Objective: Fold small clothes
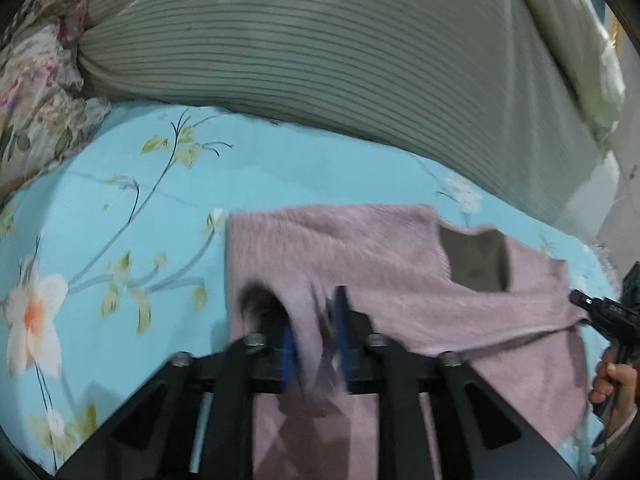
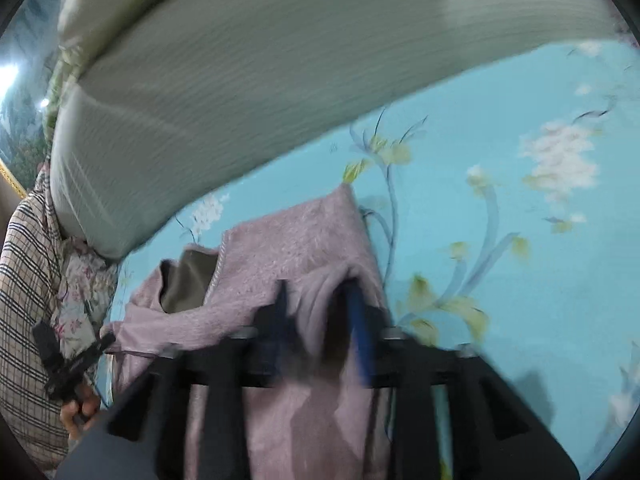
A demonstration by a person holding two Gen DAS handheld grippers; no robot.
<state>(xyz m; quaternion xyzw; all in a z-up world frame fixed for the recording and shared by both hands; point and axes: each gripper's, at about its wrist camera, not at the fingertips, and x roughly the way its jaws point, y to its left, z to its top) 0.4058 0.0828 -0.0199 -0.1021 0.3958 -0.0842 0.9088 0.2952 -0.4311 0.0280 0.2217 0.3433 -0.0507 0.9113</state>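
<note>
Fuzzy mauve knit garment (image 1: pixel 360 256) lies flat on turquoise floral bedsheet (image 1: pixel 120 208), near striped grey-green pillow (image 1: pixel 320 60). Grey lining shows at neckline opening. Left gripper (image 1: pixel 314 320): blue-padded fingers parted, fold of mauve fabric between them, pads not pressing. Right gripper (image 2: pixel 316 312): fingers parted wider, raised mauve ridge between, loose. No containers visible.

Even, soft indoor light, motion blur on both views, worst on the striped pillow (image 2: pixel 256 80), fisheye bending with dark corners, bright glare spot (image 2: pixel 10 74) at right view's left edge.
</note>
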